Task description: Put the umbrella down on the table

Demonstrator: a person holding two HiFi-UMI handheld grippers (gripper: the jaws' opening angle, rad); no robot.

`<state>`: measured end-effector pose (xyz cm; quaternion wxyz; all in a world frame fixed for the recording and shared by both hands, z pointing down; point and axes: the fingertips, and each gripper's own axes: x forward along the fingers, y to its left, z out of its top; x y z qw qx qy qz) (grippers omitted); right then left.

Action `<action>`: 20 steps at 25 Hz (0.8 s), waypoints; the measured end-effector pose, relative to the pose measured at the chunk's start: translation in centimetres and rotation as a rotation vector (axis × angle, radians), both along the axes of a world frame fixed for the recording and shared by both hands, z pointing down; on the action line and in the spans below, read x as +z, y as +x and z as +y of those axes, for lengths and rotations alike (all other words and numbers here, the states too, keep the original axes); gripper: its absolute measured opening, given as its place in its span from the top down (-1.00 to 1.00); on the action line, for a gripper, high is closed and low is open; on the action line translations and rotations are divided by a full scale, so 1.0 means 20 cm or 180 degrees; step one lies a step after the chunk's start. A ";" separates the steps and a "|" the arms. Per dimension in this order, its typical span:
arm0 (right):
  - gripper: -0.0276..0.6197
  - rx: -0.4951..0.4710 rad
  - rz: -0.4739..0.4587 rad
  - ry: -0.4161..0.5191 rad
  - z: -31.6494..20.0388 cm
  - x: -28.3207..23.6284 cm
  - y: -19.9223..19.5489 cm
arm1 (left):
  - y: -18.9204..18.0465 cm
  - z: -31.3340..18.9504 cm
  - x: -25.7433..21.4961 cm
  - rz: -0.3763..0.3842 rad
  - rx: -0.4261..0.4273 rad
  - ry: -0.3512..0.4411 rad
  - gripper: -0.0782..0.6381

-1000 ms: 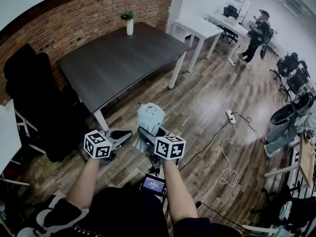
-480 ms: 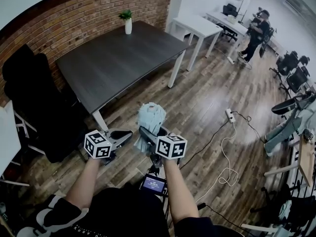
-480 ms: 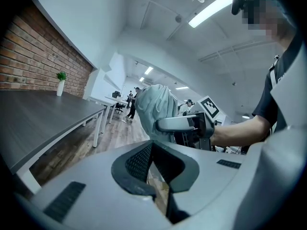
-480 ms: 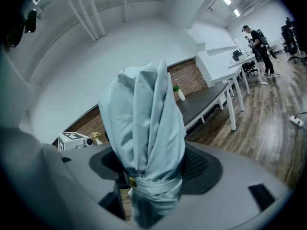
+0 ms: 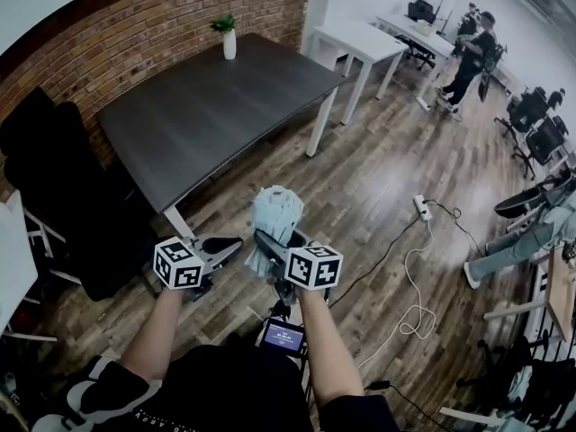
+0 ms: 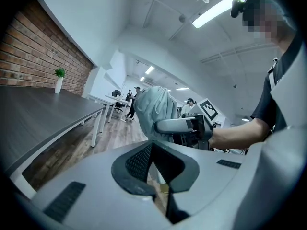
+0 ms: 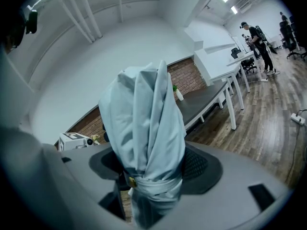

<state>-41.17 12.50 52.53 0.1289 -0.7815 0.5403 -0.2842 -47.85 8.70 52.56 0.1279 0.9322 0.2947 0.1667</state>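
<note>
- Carrying the folded umbrella [image 5: 274, 212] bunched end up in the right gripper [image 5: 267, 245], in front of the body and over the wood floor [image 5: 378, 187]; probably held upright so the cloth stays clear of the legs while walking.
- Standing well apart from the dark table [image 5: 207, 106], with only a potted plant [image 5: 228, 36] at its far corner, so plenty of bare top for laying the umbrella down.
- By the look of it, at the carrying stage: not yet over the table, nothing set down.
- Right fingers [image 7: 197, 165] clamped across the umbrella's narrow wrapped part, just at its strap and snap, cloth bulging above the grip; a firm pinch, likely chosen there because the bundle is thinnest.
- Left gripper [image 5: 225, 243] hanging beside the right one, apart from the umbrella; likely spare for this job.
- Left fingers [image 6: 136, 162] drawn all but together, a thin slit between them, nothing held.
</note>
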 end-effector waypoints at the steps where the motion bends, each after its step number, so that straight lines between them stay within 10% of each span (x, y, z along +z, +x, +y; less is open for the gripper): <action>1: -0.11 0.0001 -0.0007 0.0007 0.01 0.00 0.02 | 0.02 0.00 0.00 -0.0011 -0.0004 -0.0006 0.77; 20: -0.11 0.0023 -0.0067 0.0123 0.19 0.01 0.79 | 0.78 0.17 0.03 -0.0116 0.0045 0.0089 0.77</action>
